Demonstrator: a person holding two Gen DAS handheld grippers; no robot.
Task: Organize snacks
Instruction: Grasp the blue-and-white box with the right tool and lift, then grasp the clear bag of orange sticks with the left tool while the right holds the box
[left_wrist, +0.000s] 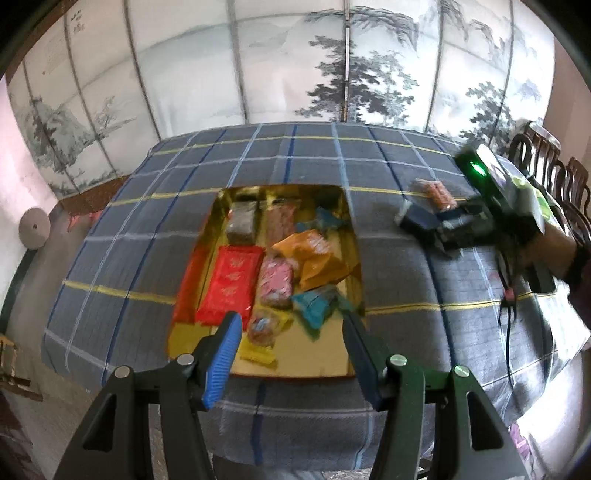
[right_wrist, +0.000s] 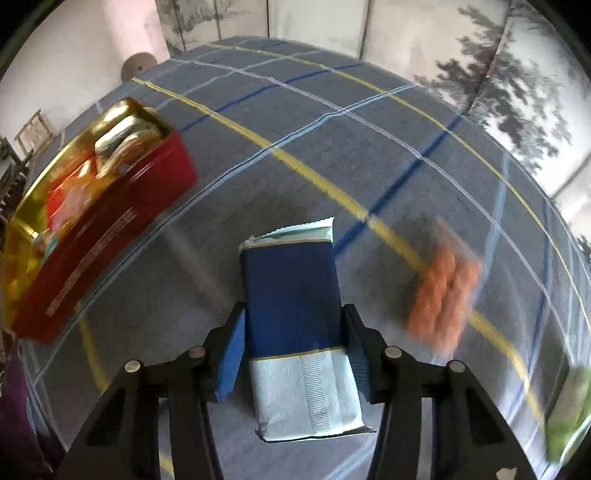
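A red tin with a gold inside (left_wrist: 332, 354) sits mid-table and holds several wrapped snacks, among them a red packet (left_wrist: 231, 282), an orange one (left_wrist: 314, 258) and a teal one (left_wrist: 317, 306). My left gripper (left_wrist: 291, 332) is open and empty, hovering over the tin's near end. My right gripper (right_wrist: 293, 332) is shut on a blue and pale-blue snack packet (right_wrist: 291, 291) and holds it above the cloth; it also shows in the left wrist view (left_wrist: 424, 221). An orange snack packet (right_wrist: 443, 291) lies on the cloth right of it. The tin (right_wrist: 110, 236) is to its left.
The table wears a grey-blue plaid cloth (left_wrist: 147, 221). A painted folding screen (left_wrist: 295, 66) stands behind it. Dark wooden chairs (left_wrist: 546, 173) stand at the right. A green packet (right_wrist: 569, 417) lies at the far right edge of the right wrist view.
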